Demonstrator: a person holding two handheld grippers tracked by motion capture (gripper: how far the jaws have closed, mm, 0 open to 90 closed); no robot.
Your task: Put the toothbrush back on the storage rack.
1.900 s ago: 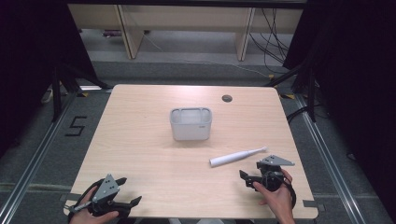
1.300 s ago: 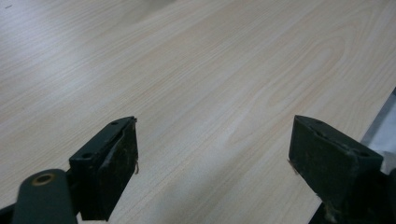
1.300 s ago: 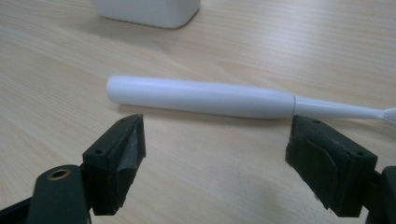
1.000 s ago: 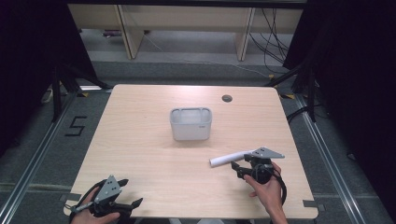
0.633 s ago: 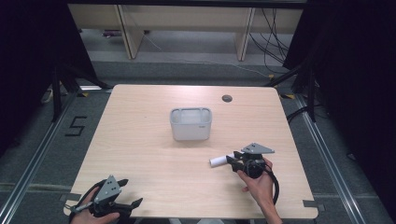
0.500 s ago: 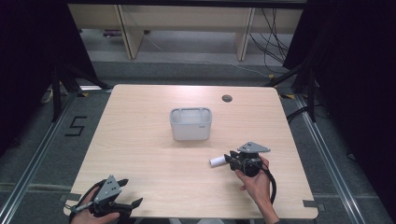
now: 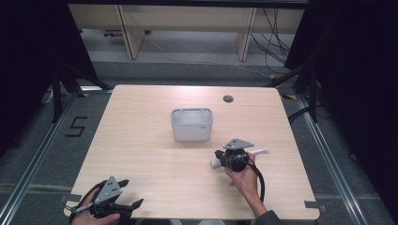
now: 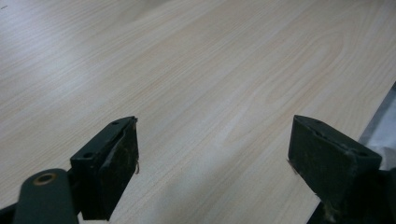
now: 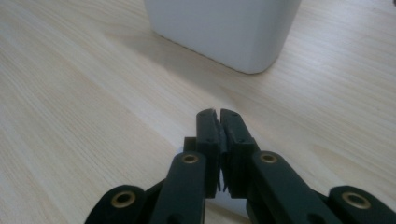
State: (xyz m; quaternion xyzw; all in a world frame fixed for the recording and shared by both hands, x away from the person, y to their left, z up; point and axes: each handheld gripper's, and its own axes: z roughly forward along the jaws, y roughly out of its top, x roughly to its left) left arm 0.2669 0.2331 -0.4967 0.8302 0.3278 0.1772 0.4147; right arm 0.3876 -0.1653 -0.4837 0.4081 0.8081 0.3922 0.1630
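Observation:
A white stick-shaped object [image 7: 261,151], thick at one end and thin at the other, lies on the wooden table [image 7: 141,140] right of centre. My right gripper [image 7: 219,154] is held directly over its middle, jaws pressed together with nothing seen between the tips. In the right gripper view the shut right gripper [image 9: 218,114] points at a white bin [image 9: 224,28], and a bit of the white object [image 9: 224,204] shows beneath the jaws. The bin [image 7: 191,124] stands at the table's centre. My left gripper [image 7: 133,204] rests open at the front left corner; in its own view the left gripper [image 8: 212,168] has bare tabletop between the jaws.
A round cable hole [image 7: 228,99] sits in the table's far right part. The table's near right edge [image 8: 378,116] runs close beside the left gripper's jaw. Shelving and cables [image 7: 277,28] lie on the floor beyond the table.
The right hand has carried its gripper from the table's front right forward and leftward until it sits over the white object. The left gripper has stayed put.

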